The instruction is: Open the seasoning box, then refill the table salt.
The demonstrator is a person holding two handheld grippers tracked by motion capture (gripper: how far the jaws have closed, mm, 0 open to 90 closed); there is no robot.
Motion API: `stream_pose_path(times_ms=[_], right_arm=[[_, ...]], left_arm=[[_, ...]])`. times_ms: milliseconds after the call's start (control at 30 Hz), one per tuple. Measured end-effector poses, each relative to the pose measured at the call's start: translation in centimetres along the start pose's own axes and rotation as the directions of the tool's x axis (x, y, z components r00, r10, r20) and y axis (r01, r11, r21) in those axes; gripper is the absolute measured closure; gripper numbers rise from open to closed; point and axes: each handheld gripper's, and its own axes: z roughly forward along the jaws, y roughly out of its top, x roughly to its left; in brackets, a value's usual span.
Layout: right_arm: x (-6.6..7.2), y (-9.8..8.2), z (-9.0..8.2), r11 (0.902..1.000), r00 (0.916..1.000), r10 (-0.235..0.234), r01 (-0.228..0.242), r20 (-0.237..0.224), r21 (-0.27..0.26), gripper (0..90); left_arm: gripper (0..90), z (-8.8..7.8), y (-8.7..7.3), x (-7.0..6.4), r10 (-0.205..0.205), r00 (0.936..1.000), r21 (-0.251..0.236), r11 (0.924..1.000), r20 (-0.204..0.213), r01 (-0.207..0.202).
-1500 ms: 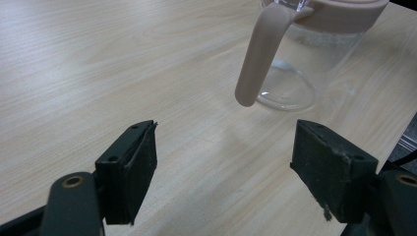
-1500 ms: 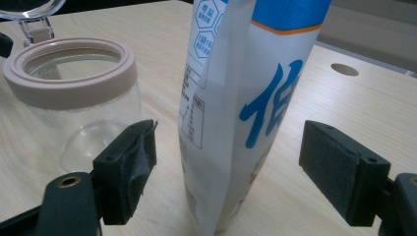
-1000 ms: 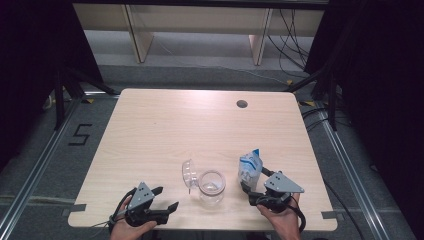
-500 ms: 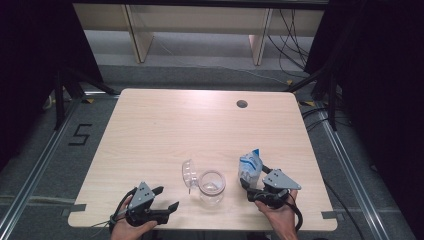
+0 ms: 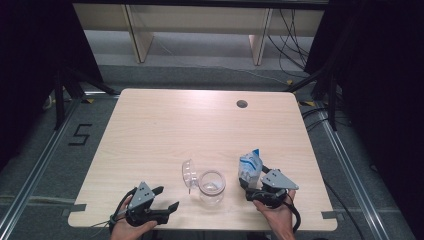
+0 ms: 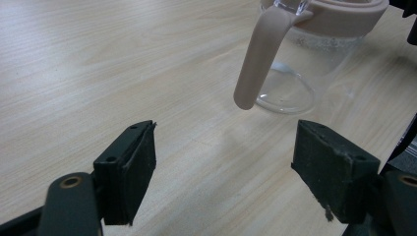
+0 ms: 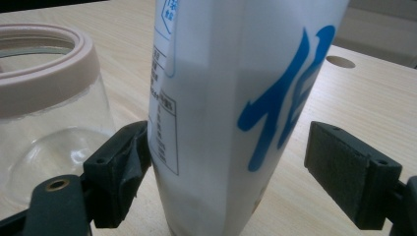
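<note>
Right tool (image 5: 252, 187) sat lower right in the high view, jaws wide around the white-and-blue pouch (image 5: 249, 167) (left pad touching it, right pad clear). Left tool (image 5: 162, 200), lower left, gaped wide and empty over the bench (image 5: 165, 125), pointing toward the glass jar (image 5: 211, 185) at bottom centre.

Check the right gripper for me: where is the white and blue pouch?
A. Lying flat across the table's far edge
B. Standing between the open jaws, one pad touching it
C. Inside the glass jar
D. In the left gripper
B: in the right gripper view the pouch stands between the right gripper jaws, one pad against it, the other apart.
</note>
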Motion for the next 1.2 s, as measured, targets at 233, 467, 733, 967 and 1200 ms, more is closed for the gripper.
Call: stream_pose_path(times_ms=[233, 467, 733, 967, 1200], right_arm=[[-0.1, -0.1, 0.2, 0.9999, 0.9999, 0.008, -0.009, 0.014, 0.007, 18.3], [-0.1, -0.2, 0.3, 0.9998, 0.9998, 0.019, -0.019, 0.003, 0.001, 18.5], [-0.1, -0.3, 0.7, 0.9999, 0.9999, -0.012, 0.012, 0.012, -0.011, 17.5], [0.3, -0.5, 1.1, 0.9997, 0.9997, 0.024, -0.024, 0.005, -0.002, 16.9], [0.0, -0.6, 1.5, 0.9999, 0.9999, 0.013, -0.012, 0.008, -0.011, 18.0]], left_arm=[[24.0, 0.1, 0.0, 0.0, 0.0, 1.0, 0.0, 1.0, 0.003, 0.0], [23.9, 0.0, 0.1, 0.0, 0.017, 0.9998, 0.0, 0.9998, 0.003, -0.017], [23.9, -0.1, 0.0, 0.0, 0.02, 0.9998, -0.004, 0.9998, 0.004, -0.02], [23.9, -0.1, 0.0, -0.1, 0.038, 0.9993, -0.004, 0.9993, 0.002, -0.038], [23.9, 0.0, 0.0, -0.1, 0.01, 0.9999, -0.009, 0.9999, 0.007, -0.01]])
